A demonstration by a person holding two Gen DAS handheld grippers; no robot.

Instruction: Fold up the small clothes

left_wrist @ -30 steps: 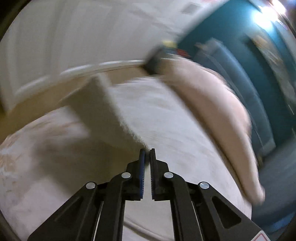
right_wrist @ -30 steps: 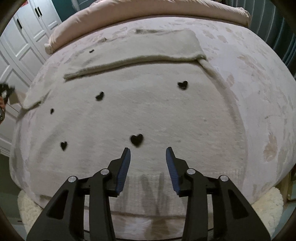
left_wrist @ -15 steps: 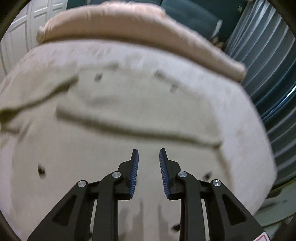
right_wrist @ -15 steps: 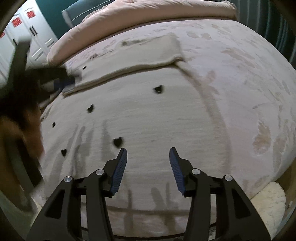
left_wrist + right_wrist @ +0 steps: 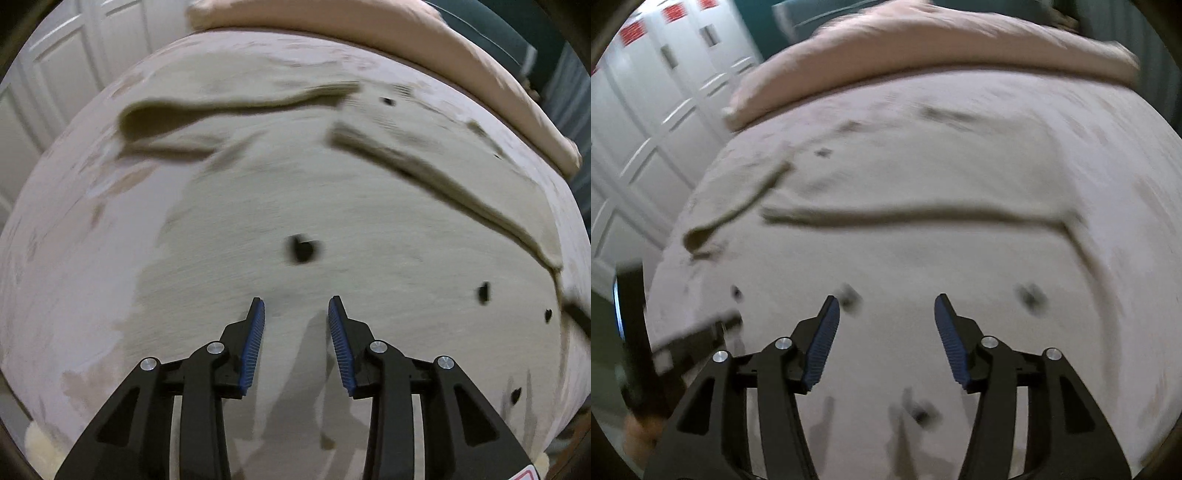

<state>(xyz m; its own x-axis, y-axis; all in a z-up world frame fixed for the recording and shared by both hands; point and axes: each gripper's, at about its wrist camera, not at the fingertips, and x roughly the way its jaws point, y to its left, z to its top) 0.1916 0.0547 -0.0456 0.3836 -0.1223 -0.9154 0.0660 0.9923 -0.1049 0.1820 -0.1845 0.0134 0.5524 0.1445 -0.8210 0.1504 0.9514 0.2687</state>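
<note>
A fuzzy beige sweater dotted with small black hearts lies flat on a bed. Both grippers, left and right, are opening with nothing between their fingers.

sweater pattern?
Beige sweater with small black hearts; clearest in the left wrist view.

Motion blur softens both wrist views. In the right wrist view the dark marks on the beige garment smear into smudges; their shape cannot be told. A dark object at the near left edge is blurred and cut off by the frame; its identity cannot be told. In the left wrist view the garment's far folds are streaked, and its near hem runs under the left tool, out of sight.
</note>
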